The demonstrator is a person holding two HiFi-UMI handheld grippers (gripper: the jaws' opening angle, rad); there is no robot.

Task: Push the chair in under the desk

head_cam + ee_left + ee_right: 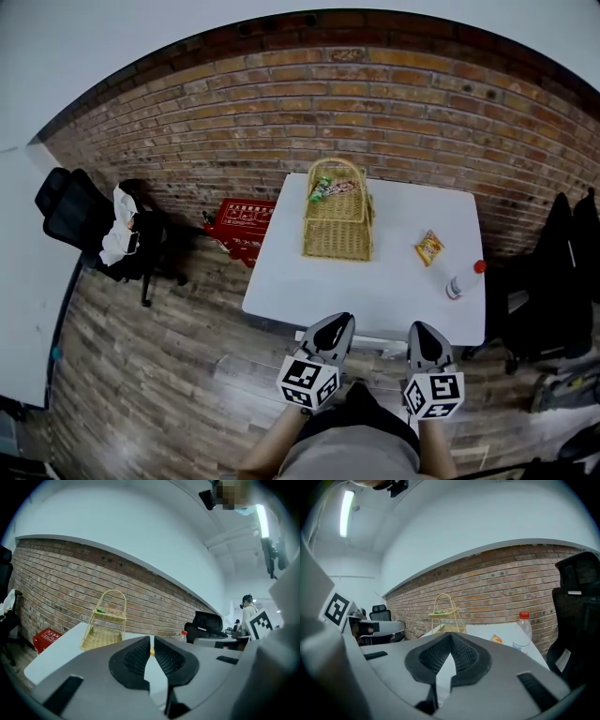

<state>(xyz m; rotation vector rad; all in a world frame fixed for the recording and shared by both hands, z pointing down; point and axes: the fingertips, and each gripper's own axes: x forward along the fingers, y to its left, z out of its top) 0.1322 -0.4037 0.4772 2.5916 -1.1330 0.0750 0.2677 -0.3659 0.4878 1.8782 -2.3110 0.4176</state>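
The white desk (394, 291) stands in front of me, its near edge just beyond both grippers. My left gripper (339, 321) and right gripper (422, 328) hover side by side over that edge, both shut with nothing between the jaws. A pale bar (375, 343) shows just below the desk edge between them; I cannot tell whether it belongs to a chair. One black office chair (80, 217) with a white cloth on it stands far left, another black chair (553, 281) at the desk's right. In the gripper views the left gripper (152, 641) and right gripper (450, 637) point across the desk.
On the desk stand a wicker basket (337, 220), a snack packet (429, 247) and a red-capped bottle (462, 279). A red crate (239, 225) sits on the floor by the brick wall (281, 103). A person (247, 611) stands far off in the left gripper view.
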